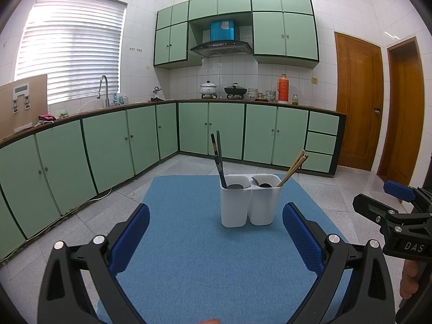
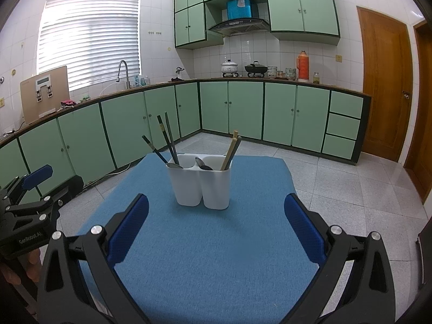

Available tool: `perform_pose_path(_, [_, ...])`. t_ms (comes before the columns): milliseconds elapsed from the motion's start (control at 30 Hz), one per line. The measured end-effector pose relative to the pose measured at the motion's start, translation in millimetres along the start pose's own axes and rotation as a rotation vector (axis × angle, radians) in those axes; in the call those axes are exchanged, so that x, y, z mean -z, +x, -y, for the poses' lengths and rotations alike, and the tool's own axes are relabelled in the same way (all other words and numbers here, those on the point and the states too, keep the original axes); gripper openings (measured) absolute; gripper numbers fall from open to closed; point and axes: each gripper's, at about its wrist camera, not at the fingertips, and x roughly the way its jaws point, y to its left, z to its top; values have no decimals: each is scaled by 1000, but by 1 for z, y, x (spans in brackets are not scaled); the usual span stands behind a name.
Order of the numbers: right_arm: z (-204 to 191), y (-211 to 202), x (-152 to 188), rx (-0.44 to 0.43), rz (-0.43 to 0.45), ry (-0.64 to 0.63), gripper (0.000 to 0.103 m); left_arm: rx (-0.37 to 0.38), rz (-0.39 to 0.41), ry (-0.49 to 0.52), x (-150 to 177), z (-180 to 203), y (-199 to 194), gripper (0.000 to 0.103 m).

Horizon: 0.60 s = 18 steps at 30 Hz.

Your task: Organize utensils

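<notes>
Daylight through blinds (image 1: 70, 51) blown out; even soft light; strong fisheye warp, dark corners.

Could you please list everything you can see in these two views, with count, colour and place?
Holder: one, white, two compartments, on the mat.
Dark chopsticks: at least three, black, left compartment.
Wooden chopsticks: a pair, tan, right compartment.
Spoons: two, metal, one in each compartment.
Mat: one, blue, covers the table.
Cabinets: many, green, under and above the counter.
Pots: two, one white, one black, on the stove.
Thermos: one, orange, on the counter.
Doors: two, brown wood, at right.
Blind: one, white, over the window.
Left gripper: blue pads, open, empty.
Right gripper: blue pads, open, empty.
</notes>
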Motion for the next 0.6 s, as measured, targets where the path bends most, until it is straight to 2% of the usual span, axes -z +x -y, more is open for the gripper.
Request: perform_pose_path(600, [-2, 2, 5, 0, -4, 3, 97, -4, 0, -3, 3, -3, 0, 97])
